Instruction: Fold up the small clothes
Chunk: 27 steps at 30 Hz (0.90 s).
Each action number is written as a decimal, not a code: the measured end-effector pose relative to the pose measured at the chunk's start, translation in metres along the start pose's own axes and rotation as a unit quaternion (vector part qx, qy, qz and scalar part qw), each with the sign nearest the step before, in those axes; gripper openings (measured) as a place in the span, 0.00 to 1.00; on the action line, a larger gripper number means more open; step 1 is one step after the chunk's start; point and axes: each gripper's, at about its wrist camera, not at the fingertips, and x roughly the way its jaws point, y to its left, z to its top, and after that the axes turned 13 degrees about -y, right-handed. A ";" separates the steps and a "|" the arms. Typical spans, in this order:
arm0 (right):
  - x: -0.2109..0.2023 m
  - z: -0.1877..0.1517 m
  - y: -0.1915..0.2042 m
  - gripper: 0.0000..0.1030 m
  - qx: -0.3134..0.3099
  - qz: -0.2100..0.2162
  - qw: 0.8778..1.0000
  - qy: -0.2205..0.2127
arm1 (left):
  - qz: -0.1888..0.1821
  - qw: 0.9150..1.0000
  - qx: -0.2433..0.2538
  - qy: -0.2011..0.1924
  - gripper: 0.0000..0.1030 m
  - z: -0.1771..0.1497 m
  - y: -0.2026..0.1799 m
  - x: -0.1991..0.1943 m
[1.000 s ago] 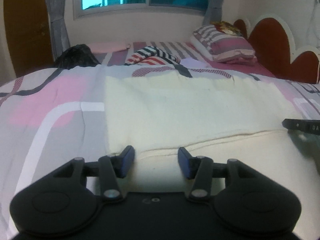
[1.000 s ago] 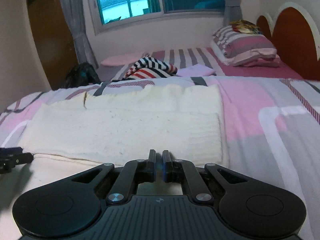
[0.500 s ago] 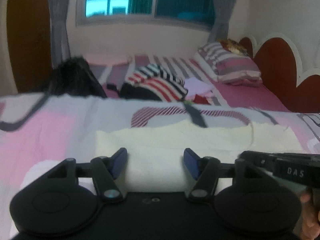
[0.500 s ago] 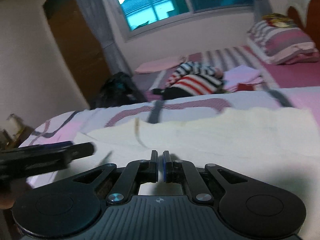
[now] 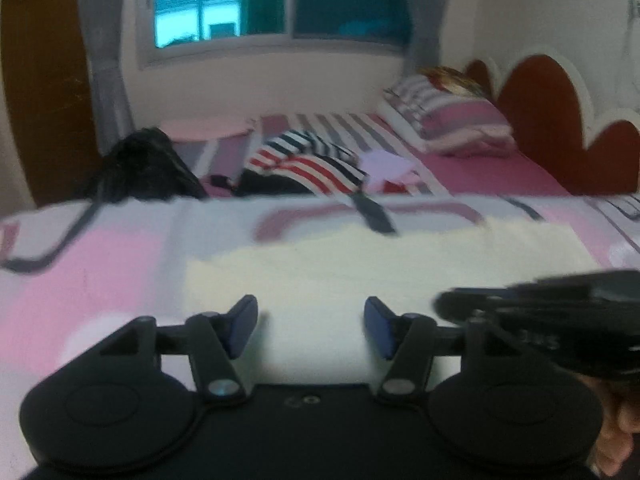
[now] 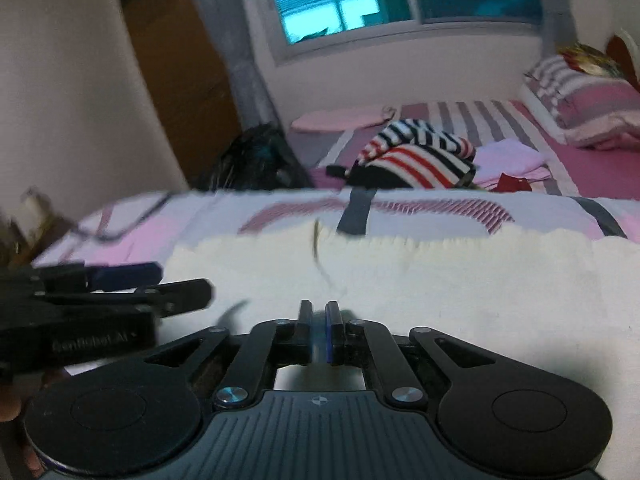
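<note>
A cream garment (image 5: 360, 272) lies flat on the pink, grey and white quilt (image 5: 80, 280), with a folded edge toward me. My left gripper (image 5: 310, 324) hovers over its near part, open, with nothing between the blue pads. The right gripper (image 5: 540, 312) comes into the left wrist view from the right, close beside it, with a hand (image 5: 616, 432) below. In the right wrist view my right gripper (image 6: 319, 320) is shut over the cream garment (image 6: 440, 280); no cloth shows between its fingers. The left gripper (image 6: 120, 288) sits at that view's left edge.
Beyond the quilt's far edge lie a red, white and navy striped garment (image 6: 416, 156), a lilac folded cloth (image 6: 508, 160) and a pink folded piece (image 6: 340, 120). A black bag (image 5: 148, 168) sits far left, a striped pillow (image 5: 452, 120) and red headboard (image 5: 540, 120) far right.
The left jaws have spread wider. Both views now show more of the far bed. The right gripper has swung toward the left one, and the two now stand close together.
</note>
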 end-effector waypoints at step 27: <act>-0.125 -0.035 -0.114 0.03 0.024 -0.108 0.994 -0.015 | 0.071 0.997 0.004 0.030 0.69 -0.044 -0.023 -0.047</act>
